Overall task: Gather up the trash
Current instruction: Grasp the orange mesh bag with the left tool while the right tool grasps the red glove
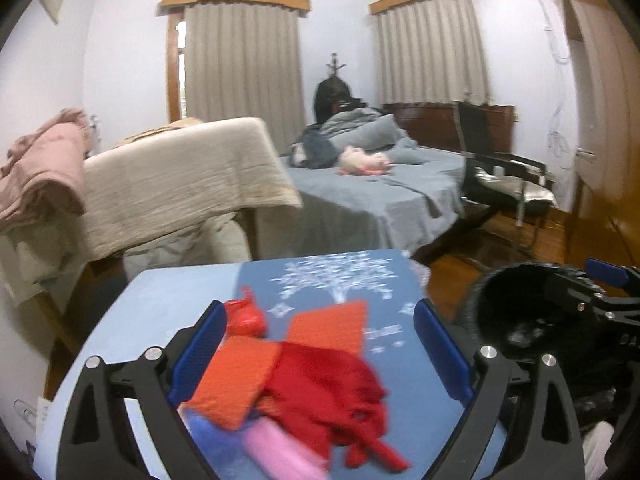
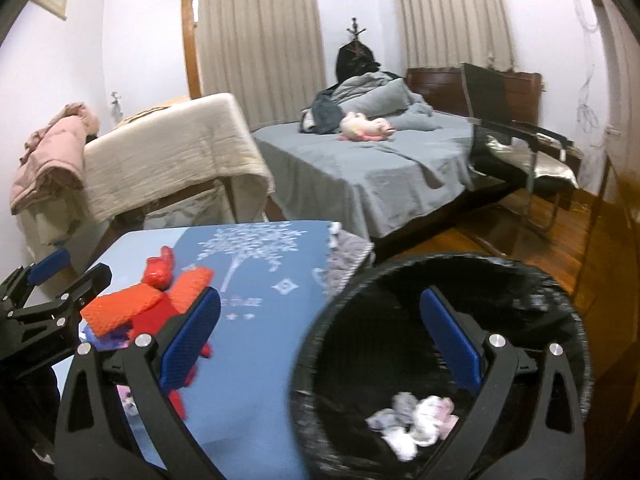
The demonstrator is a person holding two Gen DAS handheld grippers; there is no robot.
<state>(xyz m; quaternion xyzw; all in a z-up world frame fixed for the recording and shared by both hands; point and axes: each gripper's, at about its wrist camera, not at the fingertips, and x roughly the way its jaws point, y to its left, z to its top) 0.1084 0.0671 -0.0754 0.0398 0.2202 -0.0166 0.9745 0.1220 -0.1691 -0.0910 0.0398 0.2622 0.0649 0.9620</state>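
A black bin lined with a black bag stands beside the blue table; crumpled white tissues lie at its bottom. My right gripper hangs open above the bin's near left rim, one finger over the table, the other over the bin, nothing between them. My left gripper is open above a heap on the table: a red cloth, orange cloths, a red toy and a pink item. It touches none of them. The bin and the right gripper show at that view's right.
A bed with grey sheets and a pink plush lies behind the table. A furniture piece draped in beige cloth stands at left, with pink clothing. A black chair stands on the wooden floor at right.
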